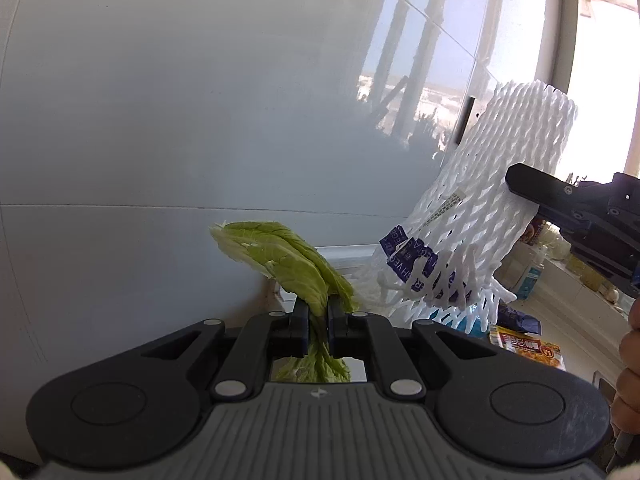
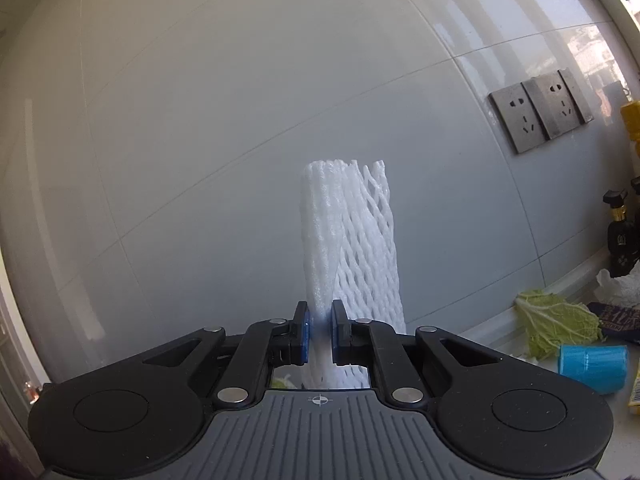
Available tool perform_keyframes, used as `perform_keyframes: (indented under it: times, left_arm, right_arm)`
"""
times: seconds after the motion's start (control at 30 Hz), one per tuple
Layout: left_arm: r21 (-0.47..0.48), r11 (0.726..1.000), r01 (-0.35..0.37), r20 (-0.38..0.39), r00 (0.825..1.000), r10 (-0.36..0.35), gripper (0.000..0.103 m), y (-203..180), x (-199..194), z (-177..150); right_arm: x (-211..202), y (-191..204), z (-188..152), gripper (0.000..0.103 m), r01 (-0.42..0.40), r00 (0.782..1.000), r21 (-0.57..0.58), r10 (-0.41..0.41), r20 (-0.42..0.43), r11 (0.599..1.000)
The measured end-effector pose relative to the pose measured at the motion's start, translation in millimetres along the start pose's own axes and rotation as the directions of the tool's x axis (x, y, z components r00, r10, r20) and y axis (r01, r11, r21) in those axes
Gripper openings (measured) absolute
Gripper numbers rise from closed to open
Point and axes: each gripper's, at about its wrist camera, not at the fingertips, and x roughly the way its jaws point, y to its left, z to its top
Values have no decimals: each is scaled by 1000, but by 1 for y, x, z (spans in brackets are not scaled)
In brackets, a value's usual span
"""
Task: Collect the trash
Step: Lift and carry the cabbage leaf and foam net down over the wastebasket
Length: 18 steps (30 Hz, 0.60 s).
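Left wrist view: the left gripper (image 1: 319,322) is clamped on a green cabbage leaf (image 1: 286,258). The leaf passes between the two fingers, its pale-edged upper part curling forward and to the left of the fingertips, its lower end hanging back toward the gripper body. To the right of the fingers and raised off the surface, the white foam net sleeve (image 1: 500,200) is carried tilted by the right gripper (image 1: 524,196), whose black finger presses against the sleeve's right side. A blue printed wrapper (image 1: 400,248) sits behind the sleeve's lower end. Farther right and below lie a yellow food packet (image 1: 532,350) and a plastic bottle (image 1: 530,276) on the counter (image 1: 560,320). A glossy tiled wall (image 1: 200,120) fills the space ahead of the fingertips

Right wrist view: the right gripper (image 2: 319,330) is clamped on the foam net sleeve (image 2: 352,240), which stands upright straight ahead of the fingertips, pinched flat at the blue finger pads (image 2: 306,334). To the right and lower, on the counter (image 2: 500,336), lie a second cabbage leaf (image 2: 556,320), a blue cup (image 2: 592,364) on its side just beside it, and a dark bottle (image 2: 622,240) farther back. Twin wall sockets (image 2: 540,114) are mounted upper right
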Motion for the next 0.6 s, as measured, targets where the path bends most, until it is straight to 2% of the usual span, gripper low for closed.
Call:
perform_keyframes:
  times: [0.27,0.6]
  left_arm:
    - [-22,997,-67,-28,997,67,8,32,-19,-14]
    - [-94,988,-119,-92,990,111,8,64,-25,-39]
  right_arm:
    - [28,32,-34,9,-16,991,-69,7,-135,998]
    - [50,54,-69,9,14,965,-170,-58,-254,985]
